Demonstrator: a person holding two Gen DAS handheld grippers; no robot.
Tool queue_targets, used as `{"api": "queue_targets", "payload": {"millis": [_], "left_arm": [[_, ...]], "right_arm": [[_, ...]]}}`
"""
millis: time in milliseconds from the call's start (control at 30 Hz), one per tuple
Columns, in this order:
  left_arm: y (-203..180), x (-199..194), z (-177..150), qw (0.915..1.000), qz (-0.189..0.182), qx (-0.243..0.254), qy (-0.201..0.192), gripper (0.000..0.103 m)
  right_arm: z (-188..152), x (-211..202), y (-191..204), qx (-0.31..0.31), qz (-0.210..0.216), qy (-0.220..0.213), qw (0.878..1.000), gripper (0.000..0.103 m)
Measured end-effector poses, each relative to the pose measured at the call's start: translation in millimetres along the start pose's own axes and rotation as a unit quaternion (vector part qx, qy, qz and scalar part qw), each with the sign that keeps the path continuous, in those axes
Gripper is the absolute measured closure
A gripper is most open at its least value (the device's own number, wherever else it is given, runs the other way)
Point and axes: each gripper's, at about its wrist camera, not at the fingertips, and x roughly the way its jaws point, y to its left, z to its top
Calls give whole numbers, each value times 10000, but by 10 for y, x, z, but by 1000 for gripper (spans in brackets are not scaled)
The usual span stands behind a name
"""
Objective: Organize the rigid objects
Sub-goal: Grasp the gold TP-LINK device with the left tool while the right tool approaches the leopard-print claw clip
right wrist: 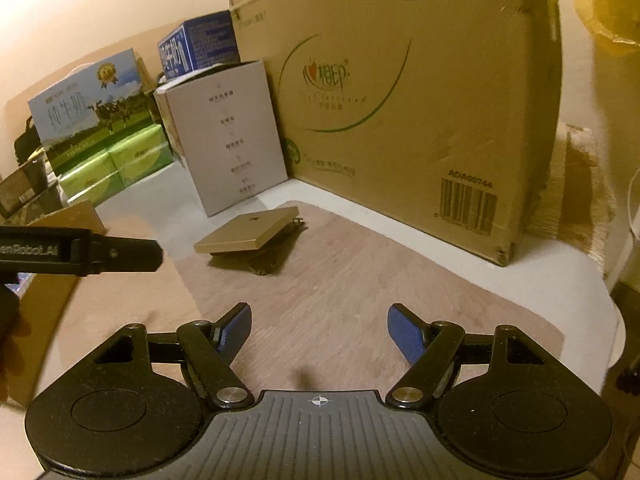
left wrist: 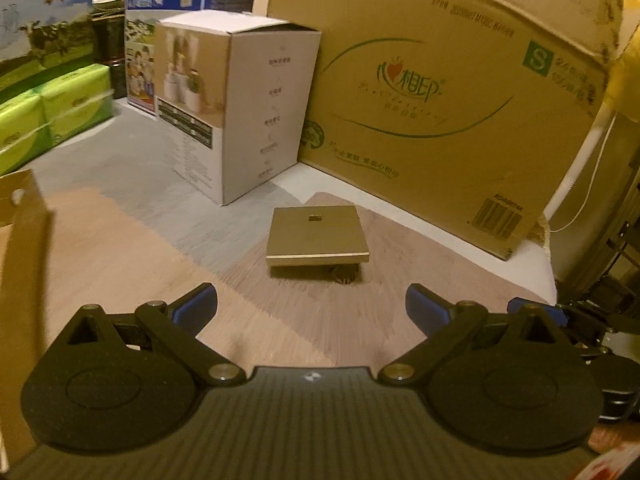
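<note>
Both tools are hanging over the table [left wrist: 120, 248] right now, and neither is carrying anything. The left hand-held gripper [left wrist: 311, 312] is standing with its blue pads spread wide, nothing between them. The right hand-held gripper [right wrist: 319, 330] is also gaping, a touch less wide, and just as empty.

The target is sitting dead ahead: one flat gold box [left wrist: 317, 236], lying on the wood-grain surface, apart from both tools and not touched by either. Some dark thing is peeking out from under its near edge; what it is, I cannot tell. From the left tool it is lying straight in front, squared up, near edge running across the view. From the right tool it is sitting ahead and off to the left, turned at an angle. I'd judge the left one better lined up and slightly nearer.

Counting up: one gold box, one white carton [left wrist: 240, 120] standing upright just behind it, one big brown cardboard box [left wrist: 440, 92] along the back, two blue-printed milk cartons [right wrist: 90, 104] further off, and a stack of green packs [left wrist: 52, 112].
</note>
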Motion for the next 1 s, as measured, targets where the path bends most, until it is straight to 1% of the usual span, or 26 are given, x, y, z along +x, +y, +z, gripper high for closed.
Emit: {"api": "queue_targets", "payload": {"millis": [300,600,700,767,800,900,1000], "left_arm": [[-9,556,125,9999,-110,66,111,3],[53,983,210,9993,-203,127,298,4],[49,1067,240,9991,-198,163,334,9],[44,1109,262,9990,-206,177,341,16],[32,1135,271,9988,-206,213,384,17],[6,1157,280,9986,-192,284,411,17],[12,1060,275,9990,-154,321,283,18]], "right_arm": [[96,411,-190,-53,86,38,9999,28],[117,654,-290,-12,132,90,9999,28],[112,689,-303,6,143,112,9998,28],[105,702,-303,4,140,119,9998,28],[102,706,-302,12,141,121,9998,28],[97,704,-309,47,123,118,9998,28],[103,699,-286,48,140,112,9998,28]]}}
